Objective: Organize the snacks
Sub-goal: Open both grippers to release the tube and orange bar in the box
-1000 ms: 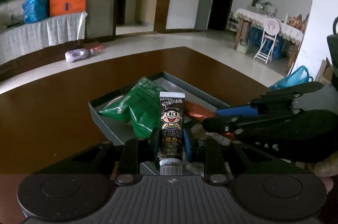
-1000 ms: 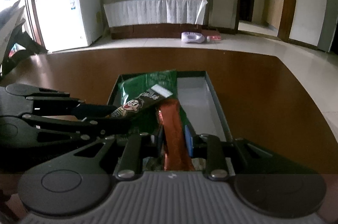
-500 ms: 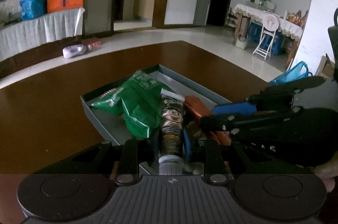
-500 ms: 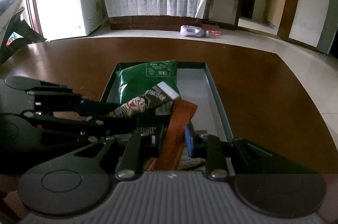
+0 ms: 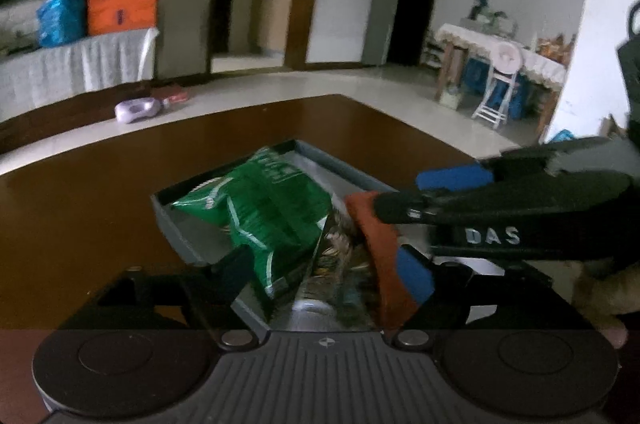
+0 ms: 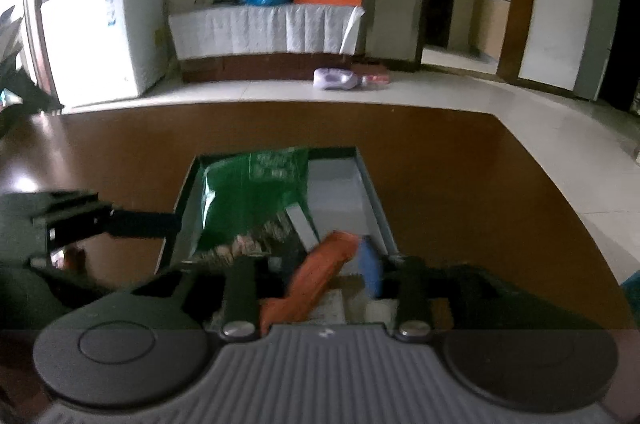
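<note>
- Both views are smeared by motion blur, so print on the packets is unreadable, and each camera's own housing cuts off the near end of the grey tray (image 5: 182, 236).
- The dark tube (image 5: 340, 264) lies low in the tray beside the green bag (image 5: 264, 212); its cap end is hidden behind the housing in the left wrist view, and its pattern is only a mottled blur. In the right wrist view it shows as a dark speckled strip (image 6: 256, 240) with a pale flat end.
- The left gripper (image 5: 324, 264) has its jaws spread wide, released, with the tube and bag lying loose between them, not pinched.
- The right gripper (image 6: 316, 276) has its jaws parted too; the orange packet (image 6: 316, 272) lies slanted between them, leaning on the blue-padded right finger. Whether that counts as a grip I cannot tell; the left finger stands clear of it.
- The orange packet is a long, flat, glossy sleeve, its long axis running from near-left to far-right inside the tray.
- The green bag is crinkled foil, puffed, its long axis pointing away along the tray.
- The tray is a shallow rectangular box with thin upright walls, resting on a glossy brown bench (image 6: 460, 183).
</note>
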Available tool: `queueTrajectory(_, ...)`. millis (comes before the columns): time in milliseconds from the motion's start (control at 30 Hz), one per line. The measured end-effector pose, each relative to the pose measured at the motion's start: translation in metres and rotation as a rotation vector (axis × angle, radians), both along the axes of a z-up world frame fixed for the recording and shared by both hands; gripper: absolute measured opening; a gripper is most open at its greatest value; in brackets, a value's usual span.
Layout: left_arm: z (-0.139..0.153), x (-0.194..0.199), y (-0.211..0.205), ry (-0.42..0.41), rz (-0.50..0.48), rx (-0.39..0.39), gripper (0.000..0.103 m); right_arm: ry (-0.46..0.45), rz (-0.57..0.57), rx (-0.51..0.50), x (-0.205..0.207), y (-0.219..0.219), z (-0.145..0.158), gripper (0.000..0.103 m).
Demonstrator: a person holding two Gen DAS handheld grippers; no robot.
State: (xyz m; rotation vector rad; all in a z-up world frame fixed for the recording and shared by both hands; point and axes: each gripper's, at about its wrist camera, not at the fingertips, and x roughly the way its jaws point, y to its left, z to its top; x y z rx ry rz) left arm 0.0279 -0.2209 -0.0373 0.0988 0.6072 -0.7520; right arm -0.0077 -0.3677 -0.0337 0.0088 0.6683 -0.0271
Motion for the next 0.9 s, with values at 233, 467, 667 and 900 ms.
queueTrajectory(233, 0.001, -0.001, -0.002, -0.013, -0.01, 0.005, 0.082, -0.057, 0.003, 0.036, -0.003, 0.01, 0.011, 0.061)
queueTrajectory(467, 0.004, -0.002, 0.012, -0.027, 0.027, -0.007, 0.083, -0.07, 0.04, 0.029, -0.004, 0.027, 0.017, 0.068)
queueTrajectory(667, 0.008, -0.002, 0.027, -0.037, 0.06, -0.001, 0.084, -0.078, 0.04, 0.065, -0.007, 0.029, 0.019, 0.078)
queueTrajectory(900, 0.014, -0.001, 0.039, -0.048, 0.091, 0.005, 0.086, -0.058, 0.064, 0.1, -0.008, 0.036, 0.019, 0.08)
